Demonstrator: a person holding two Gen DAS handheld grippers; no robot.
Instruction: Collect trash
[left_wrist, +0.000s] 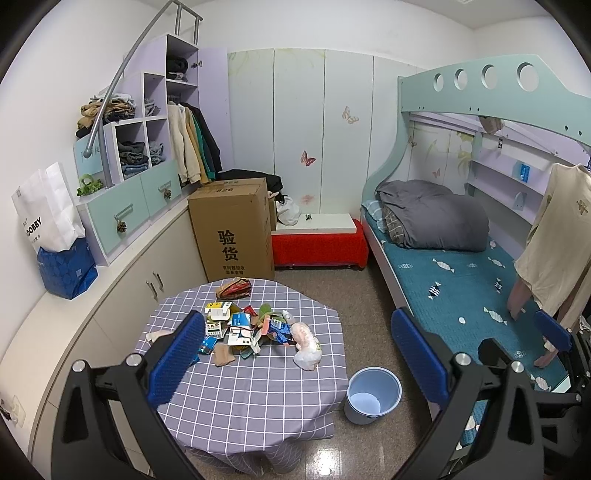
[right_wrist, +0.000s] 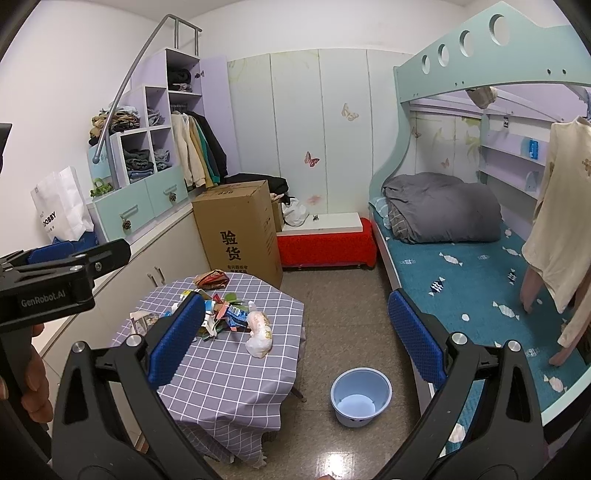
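The left gripper (left_wrist: 299, 354) hangs wide open, holding nothing, above a small table in a purple checked cloth (left_wrist: 258, 398). A heap of mixed paper and plastic trash (left_wrist: 255, 325) lies mid-table, clear of every edge. A round light-blue plastic bin (left_wrist: 373, 395) stands on bare floor just right. The right gripper (right_wrist: 295, 339) likewise gapes, empty.

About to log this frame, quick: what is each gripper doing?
Left gripper: open, holding nothing.
Right gripper: open, holding nothing.
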